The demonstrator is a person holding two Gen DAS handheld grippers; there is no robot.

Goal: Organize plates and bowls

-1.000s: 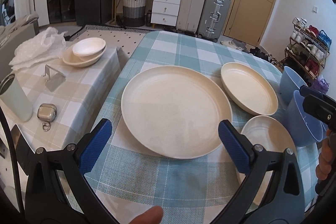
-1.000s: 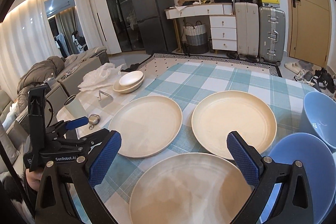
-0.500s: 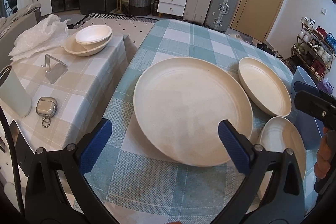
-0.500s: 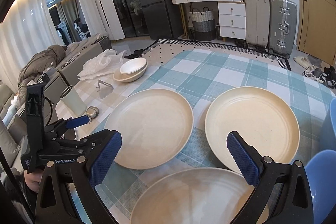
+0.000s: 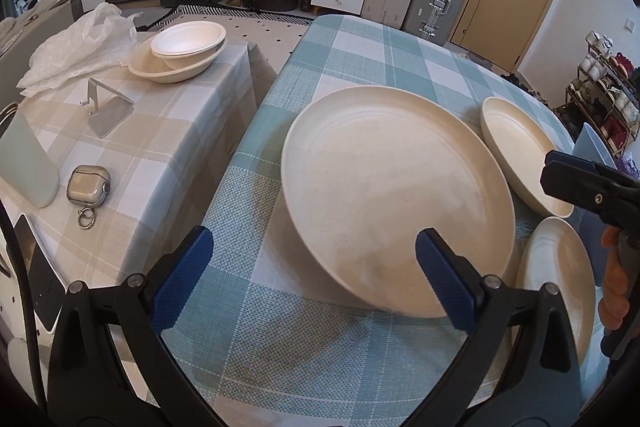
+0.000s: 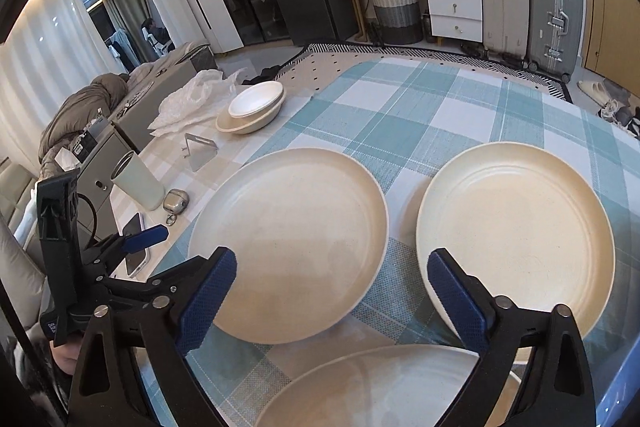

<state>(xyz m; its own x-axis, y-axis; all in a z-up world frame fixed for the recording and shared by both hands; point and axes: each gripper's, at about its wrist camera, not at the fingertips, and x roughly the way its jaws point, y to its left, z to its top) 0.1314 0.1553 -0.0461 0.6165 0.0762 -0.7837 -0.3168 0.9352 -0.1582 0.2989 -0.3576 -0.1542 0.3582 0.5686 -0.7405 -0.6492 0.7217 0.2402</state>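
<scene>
The left gripper (image 5: pixel 312 269) hangs over the blue checked table (image 5: pixel 360 51) with its jaws spread wide and nothing pinched between them; its right blue pad (image 5: pixel 444 283) sits over the near rim of the big cream plate (image 5: pixel 396 195), while its left pad hovers over bare cloth, so the plate lies just ahead of and to the right of this gripper's gap, flat on the table. Farther right of that gripper a second plate (image 5: pixel 520 151) lies close beside the big one, and a third plate (image 5: pixel 556 283) lies at the near right, partly behind the gripper's frame. Well off to the left of it, on the lower side table (image 5: pixel 168 147), two bowls (image 5: pixel 180 51) are nested, with a crumpled plastic bag (image 5: pixel 76 47), a metal stand (image 5: pixel 108 107), a pale cup (image 5: pixel 24 163) and an earbud case (image 5: pixel 88 185) nearby. The right gripper (image 6: pixel 332 291) also holds nothing; its jaws are wide but are closing a little, with only tablecloth and plate edges showing between them. In the right wrist view the big plate (image 6: pixel 292 243) lies ahead and to the left of it, under its left pad, the second plate (image 6: pixel 516 239) lies ahead and to the right, and the third plate (image 6: pixel 380 391) lies directly below, near the gripper's frame. A blue bowl (image 5: pixel 592 155) shows at the far right edge of the left wrist view, behind the right gripper's arm.
</scene>
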